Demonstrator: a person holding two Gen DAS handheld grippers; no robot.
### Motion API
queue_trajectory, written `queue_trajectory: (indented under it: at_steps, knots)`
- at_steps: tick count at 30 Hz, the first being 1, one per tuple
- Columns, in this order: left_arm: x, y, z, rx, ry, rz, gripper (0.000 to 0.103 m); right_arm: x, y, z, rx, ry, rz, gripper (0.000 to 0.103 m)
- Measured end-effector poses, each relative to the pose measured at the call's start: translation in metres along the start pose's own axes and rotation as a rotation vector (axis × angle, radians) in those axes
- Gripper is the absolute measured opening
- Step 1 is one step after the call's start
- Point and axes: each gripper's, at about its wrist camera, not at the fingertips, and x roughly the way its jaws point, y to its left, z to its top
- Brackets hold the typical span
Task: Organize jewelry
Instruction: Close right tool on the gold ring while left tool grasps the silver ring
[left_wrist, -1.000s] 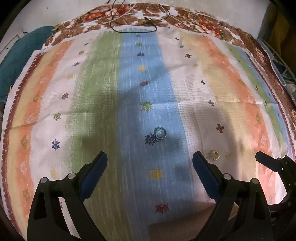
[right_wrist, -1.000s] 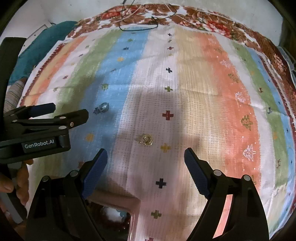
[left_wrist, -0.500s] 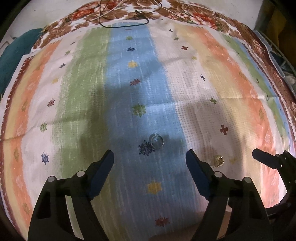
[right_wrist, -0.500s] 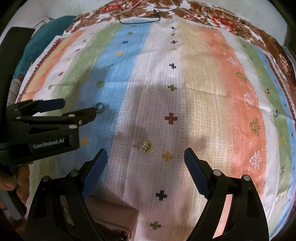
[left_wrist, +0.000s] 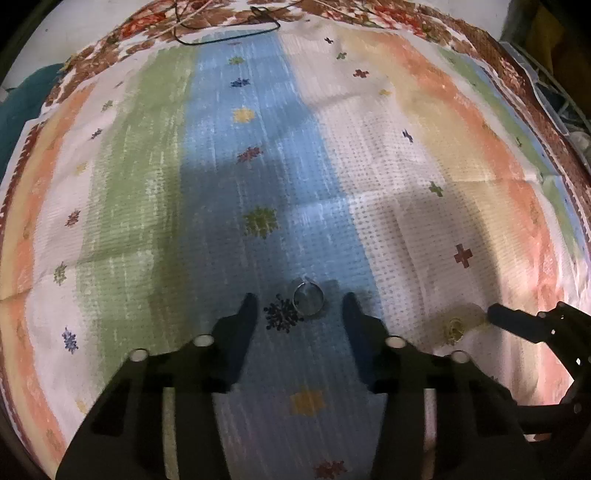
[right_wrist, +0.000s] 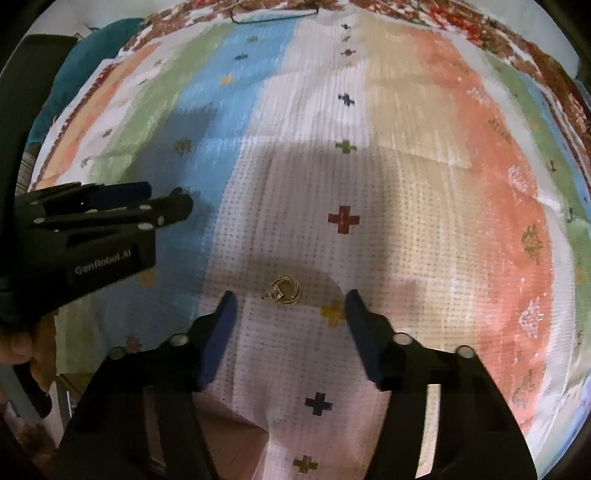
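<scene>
Both grippers have come down and forward over the last second, and their fingers have drawn in from wide to a narrower gap, each now framing one piece of jewelry on the cloth (left_wrist: 388, 155).

On the left side, the left gripper (left_wrist: 299, 306) hangs low over the blue stripe with its fingers apart and nothing between the pads. The ring (left_wrist: 308, 298) lies flat on the cloth just ahead of the fingertips, slightly toward the right finger, beside a dark flower print, well in from the cloth's far edge. Seen from the right wrist camera, this gripper reaches in level from the left, with part of a hand (right_wrist: 16, 347) below it.

To the right, the right gripper (right_wrist: 288, 308) is also apart and empty, tilted down at the white stripe. The earring (right_wrist: 285, 290), a small gold hoop cluster, lies between and just ahead of its fingertips, about centred (the left wrist view shows it only as a blur).

The step in hand looks like the approach to a two-handed pick, one piece per gripper. Next, each gripper probably needs to drop the last bit until the tips meet the cloth on either side of its piece, then close gently; both pieces are thin and flat, so a slip or a pinch of fabric seems possible. The left could shift a touch rightward first to centre the ring.
</scene>
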Motion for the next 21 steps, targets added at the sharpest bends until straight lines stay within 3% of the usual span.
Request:
queue_trajectory:
  at_steps: [6, 8, 10, 15, 21]
  knots:
    - [0.007, -0.002, 0.001, 0.032, -0.005, 0.0, 0.03, 0.003, 0.001, 0.001, -0.012, -0.001, -0.006, 0.039]
    - [0.007, -0.003, 0.001, 0.048, -0.015, 0.011, 0.019, 0.004, 0.004, 0.001, -0.023, 0.003, -0.012, 0.033]
    - [0.006, -0.003, 0.001, 0.047, -0.033, 0.043, 0.018, 0.005, 0.004, 0.002, -0.027, 0.007, -0.004, 0.022]
    - [0.002, -0.003, 0.0, 0.052, -0.027, 0.041, 0.018, 0.007, 0.005, 0.003, -0.031, 0.01, 0.005, 0.011]
    - [-0.009, 0.0, -0.003, 0.039, -0.041, 0.05, 0.018, 0.003, 0.001, 0.002, -0.013, 0.005, 0.031, 0.009]
